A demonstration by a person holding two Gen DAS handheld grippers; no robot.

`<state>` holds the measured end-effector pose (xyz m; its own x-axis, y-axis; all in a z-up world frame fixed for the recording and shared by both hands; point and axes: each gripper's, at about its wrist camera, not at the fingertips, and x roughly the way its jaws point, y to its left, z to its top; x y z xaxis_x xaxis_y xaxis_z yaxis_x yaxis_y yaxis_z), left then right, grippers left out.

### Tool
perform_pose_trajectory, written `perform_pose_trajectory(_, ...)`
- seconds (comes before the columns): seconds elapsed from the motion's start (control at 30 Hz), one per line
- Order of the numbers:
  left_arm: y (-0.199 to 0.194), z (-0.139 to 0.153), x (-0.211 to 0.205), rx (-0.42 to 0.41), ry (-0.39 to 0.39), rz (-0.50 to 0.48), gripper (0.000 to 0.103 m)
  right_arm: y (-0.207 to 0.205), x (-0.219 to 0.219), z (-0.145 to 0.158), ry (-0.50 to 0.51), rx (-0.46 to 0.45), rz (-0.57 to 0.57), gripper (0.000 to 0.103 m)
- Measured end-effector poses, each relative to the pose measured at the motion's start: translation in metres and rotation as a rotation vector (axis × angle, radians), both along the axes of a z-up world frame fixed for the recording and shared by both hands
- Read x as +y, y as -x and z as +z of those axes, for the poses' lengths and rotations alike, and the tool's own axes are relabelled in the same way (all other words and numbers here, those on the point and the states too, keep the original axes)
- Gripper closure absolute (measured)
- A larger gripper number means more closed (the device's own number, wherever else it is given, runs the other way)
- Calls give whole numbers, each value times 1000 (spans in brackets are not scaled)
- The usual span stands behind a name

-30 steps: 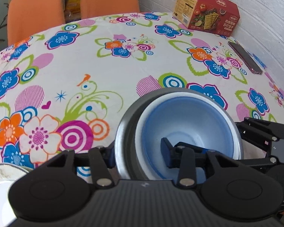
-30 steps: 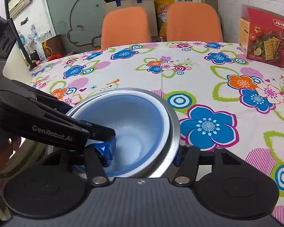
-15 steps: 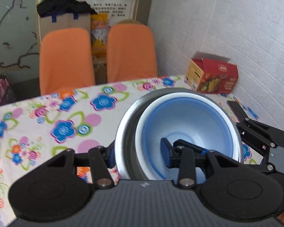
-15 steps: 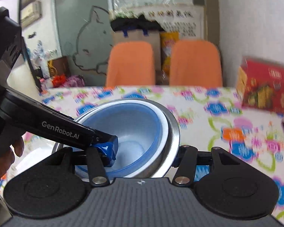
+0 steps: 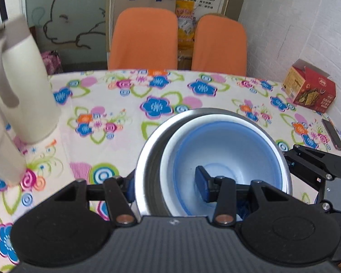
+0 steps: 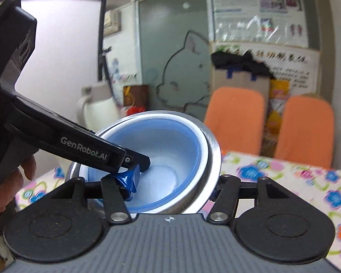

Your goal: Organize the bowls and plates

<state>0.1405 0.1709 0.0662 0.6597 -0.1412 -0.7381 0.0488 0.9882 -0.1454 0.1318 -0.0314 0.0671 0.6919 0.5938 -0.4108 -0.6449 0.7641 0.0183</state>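
Note:
A stack of nested bowls is held in the air above the flowered table: a blue bowl point(image 5: 227, 150) inside a white one, inside a steel bowl point(image 5: 147, 159). My left gripper point(image 5: 166, 186) is shut on the stack's near rim, one finger inside and one outside. My right gripper point(image 6: 172, 182) is shut on the opposite rim, seen in the right wrist view around the blue bowl point(image 6: 168, 150) and steel bowl point(image 6: 211, 150). The right gripper also shows at the right of the left wrist view point(image 5: 318, 166).
A white jug point(image 5: 22, 84) and a beige cup point(image 5: 0, 147) stand at the table's left. A red cracker box point(image 5: 309, 86) and a dark phone point(image 5: 333, 134) lie at the right. Two orange chairs point(image 5: 145, 38) stand behind the table.
Both grippers have lifted the bowl stack off the table and carried it leftward; the views tilted up and the jug has come into view.

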Motion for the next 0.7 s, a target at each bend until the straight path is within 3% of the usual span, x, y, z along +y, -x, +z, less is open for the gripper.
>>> perform_pose_trajectory(0.1, 5, -32, 1, 31, -2, -3, 59, 1, 12, -30, 39, 79, 21, 59)
perform_pose_trajectory(0.27, 7, -59, 2, 53, 13, -10, 59, 2, 19, -76, 69, 219, 22, 59)
perform_pose_trajectory(0.47, 8, -71, -1, 39, 4, -20, 59, 11, 24, -98, 98, 249, 7, 59)
perform_pose_trajectory(0.5, 9, -70, -1, 28, 2, -16, 56, 11, 24, -104, 97, 256, 6, 59)
perform_pose_trajectory(0.53, 10, -70, -1, 11, -5, -17, 43, 10, 23, -106, 96, 263, 4, 58)
perform_pose_trajectory(0.57, 12, -69, -1, -7, 1, -34, 23, 10, 22, -108, 90, 270, -1, 58)
perform_pose_trajectory(0.63, 15, -66, -1, -31, 16, -38, 11, 8, 18, -112, 60, 298, -2, 58)
perform_pose_trajectory(0.7, 20, -62, -3, -81, -25, -23, 8, 7, 17, -113, 48, 298, -1, 58)
